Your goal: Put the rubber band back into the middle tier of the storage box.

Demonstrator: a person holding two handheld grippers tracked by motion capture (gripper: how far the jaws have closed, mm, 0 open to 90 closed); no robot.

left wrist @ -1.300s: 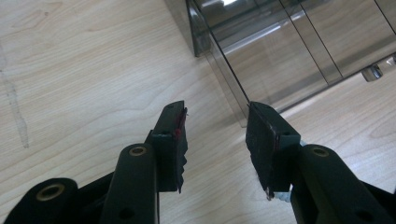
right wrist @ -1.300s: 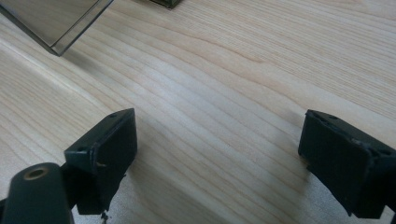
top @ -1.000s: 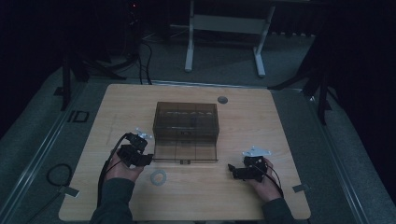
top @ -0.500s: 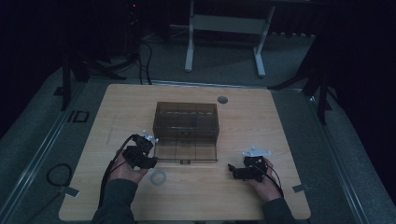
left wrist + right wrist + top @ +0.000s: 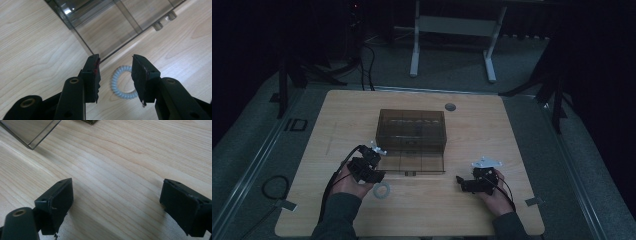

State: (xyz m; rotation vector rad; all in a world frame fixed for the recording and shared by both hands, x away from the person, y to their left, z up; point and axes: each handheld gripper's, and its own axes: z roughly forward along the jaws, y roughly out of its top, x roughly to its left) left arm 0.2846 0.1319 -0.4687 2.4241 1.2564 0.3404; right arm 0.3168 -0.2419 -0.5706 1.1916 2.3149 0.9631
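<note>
Hovering with jaws parted, left gripper [image 5: 114,75] over the white coiled hair tie [image 5: 123,82] on the table [image 5: 337,120], seemingly lined up to grasp it. Just beyond, smoky clear box [image 5: 412,130], lid [image 5: 107,37] folded open, contents unclear. Right gripper [image 5: 116,202] spread wide, idle, holding nothing.

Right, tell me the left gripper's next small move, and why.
Probably lower the left gripper and close on the white coil hair tie: its jaws stand open and astride the tie's near edge, above it, and the tie lies flat on the table beside the clear box.
</note>
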